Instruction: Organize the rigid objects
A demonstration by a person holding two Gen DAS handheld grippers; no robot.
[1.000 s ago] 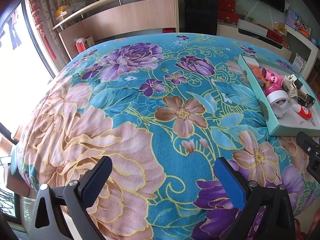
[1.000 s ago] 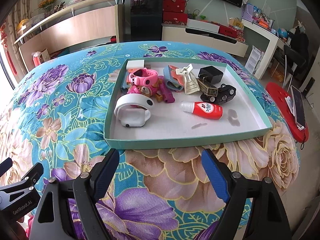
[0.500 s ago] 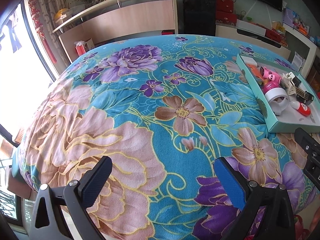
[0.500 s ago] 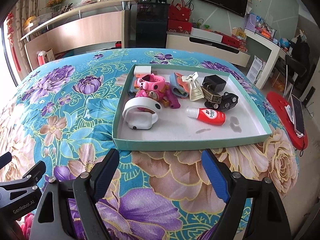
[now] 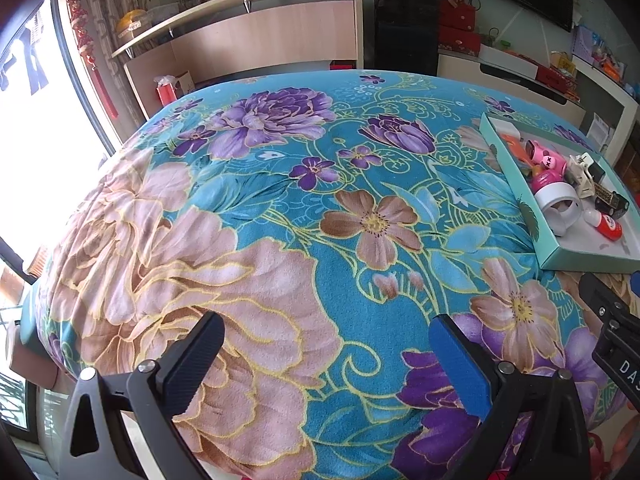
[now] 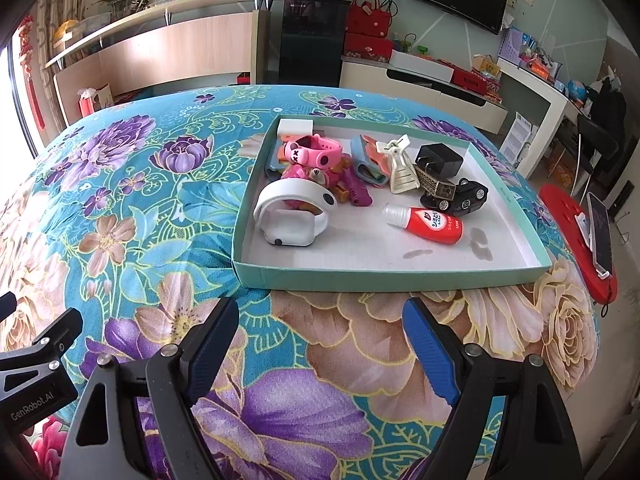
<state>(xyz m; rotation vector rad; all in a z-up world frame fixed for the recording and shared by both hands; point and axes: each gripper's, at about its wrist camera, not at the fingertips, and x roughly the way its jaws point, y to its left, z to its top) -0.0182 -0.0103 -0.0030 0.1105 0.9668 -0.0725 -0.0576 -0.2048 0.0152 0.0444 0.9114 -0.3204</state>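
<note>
A floral blanket [image 6: 120,208] in teal, pink and purple covers the whole surface, and on it rests a shallow teal tray [image 6: 384,276] with a white floor, its long sides running across the right wrist view and its near wall facing the right gripper [image 6: 322,344]. All the small objects lie in the far and left part of the tray; the near right part of its floor is bare except for two faint smudges. Largest among them is a white watch-like band [image 6: 292,216], curled into a loop on its side near the left wall. Behind it sits a pink toy watch [image 6: 316,152] on a heap of pink, purple and orange pieces. To the right lies a red bottle with a clear cap [image 6: 428,220], its long axis across the tray, cap pointing left. Beyond it a black toy car [image 6: 464,200] points right, touching a bronze-coloured block, with a black plug adapter [image 6: 438,158] behind and a cream hair claw [image 6: 402,164] tilted beside it. A small white block [image 6: 296,125] sits in the far left corner. The right gripper hangs over the blanket short of the tray, jaws spread and empty. The left gripper [image 5: 324,360] hovers over bare blanket well left of the tray, jaws likewise spread with nothing between them.
</note>
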